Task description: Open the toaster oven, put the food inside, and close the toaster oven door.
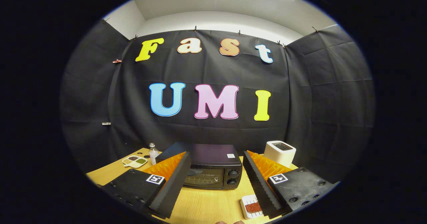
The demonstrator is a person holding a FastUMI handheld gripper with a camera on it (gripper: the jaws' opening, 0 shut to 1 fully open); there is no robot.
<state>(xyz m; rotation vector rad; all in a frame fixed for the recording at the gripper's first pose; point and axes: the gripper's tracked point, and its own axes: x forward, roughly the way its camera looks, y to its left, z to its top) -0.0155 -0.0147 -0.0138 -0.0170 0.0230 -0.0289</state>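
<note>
The toaster oven (207,170) is black with a dark glass door and black knobs. It stands on a pale yellow wood-grain surface (203,207). The food (252,206) is reddish-brown on a white tray. A white toaster (279,153), a clear bottle (153,153) and a cream divided dish (134,161) with brown and green fillings stand farther off.

The toaster oven (213,170) has its left front corner hidden behind the left finger of the gripper (213,180), whose 2 fingers stand wide apart. The food tray (251,206) near the table's (206,204) front edge is partly covered by the right finger. The oven's label is too small to read.
</note>
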